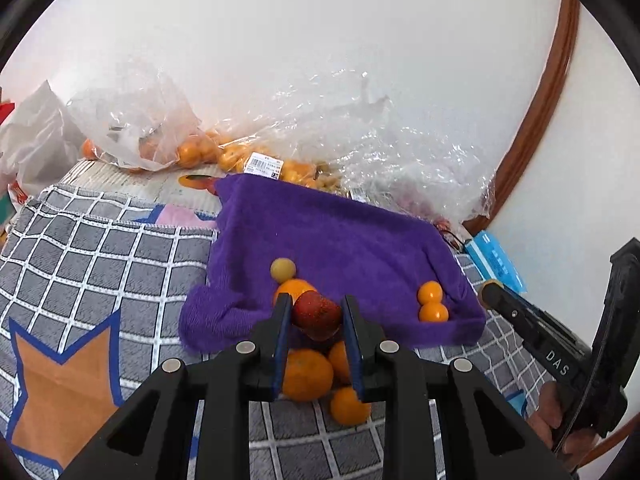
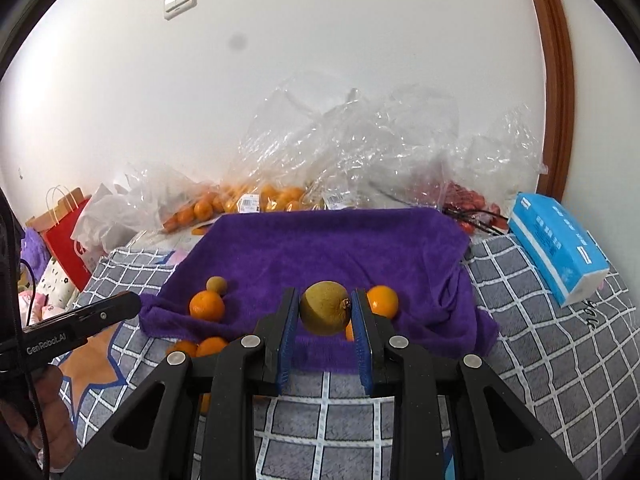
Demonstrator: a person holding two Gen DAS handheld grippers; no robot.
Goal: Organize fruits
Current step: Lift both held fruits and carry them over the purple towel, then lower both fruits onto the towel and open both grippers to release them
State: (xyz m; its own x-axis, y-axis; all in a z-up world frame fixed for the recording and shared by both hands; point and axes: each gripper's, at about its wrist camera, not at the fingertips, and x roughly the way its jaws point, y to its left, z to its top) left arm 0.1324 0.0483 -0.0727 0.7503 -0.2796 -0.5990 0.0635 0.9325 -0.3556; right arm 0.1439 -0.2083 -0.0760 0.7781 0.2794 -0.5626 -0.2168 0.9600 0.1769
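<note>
The red fruit [image 1: 316, 314] is pinched between the jaws of the left gripper [image 1: 316, 318], raised above the purple towel [image 1: 340, 240]. The brown-green fruit [image 2: 325, 307] is clamped likewise in the right gripper [image 2: 325, 320]. Loose oranges [image 1: 430, 292] rest on the towel and the checked blanket [image 1: 100, 248]. Plastic bags [image 2: 360, 140] line the wall.

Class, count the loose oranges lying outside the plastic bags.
6 oranges: one on the purple towel beside a small tan fruit; two touching near its right edge; three on the checked cloth by its front edge. The jaws may hide more.
</note>
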